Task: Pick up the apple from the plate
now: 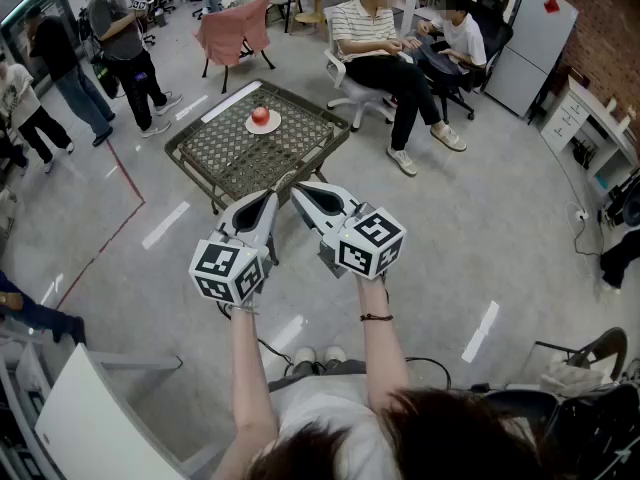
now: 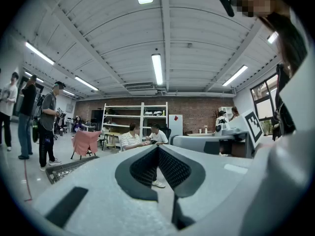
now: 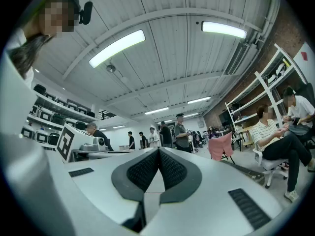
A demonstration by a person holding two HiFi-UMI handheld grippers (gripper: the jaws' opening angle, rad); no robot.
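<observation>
A red apple [image 1: 260, 116] rests on a small white plate [image 1: 270, 125] near the far edge of a low wire-mesh table [image 1: 240, 158] in the head view. Both grippers are held level well short of the table, side by side above the floor. The left gripper [image 1: 273, 194] is shut with nothing between its tips. The right gripper [image 1: 295, 190] is shut too, tips meeting, nothing held. Each gripper view looks out across the room; the left gripper view catches only the table's edge [image 2: 64, 168]. The apple shows in neither gripper view.
A chair draped in pink cloth [image 1: 235, 28] stands behind the table. Two seated people [image 1: 385, 53] are at the back right, others stand at the left [image 1: 125, 53]. A white cabinet [image 1: 535, 43] and shelves line the right wall. Red tape runs across the floor [image 1: 120, 228].
</observation>
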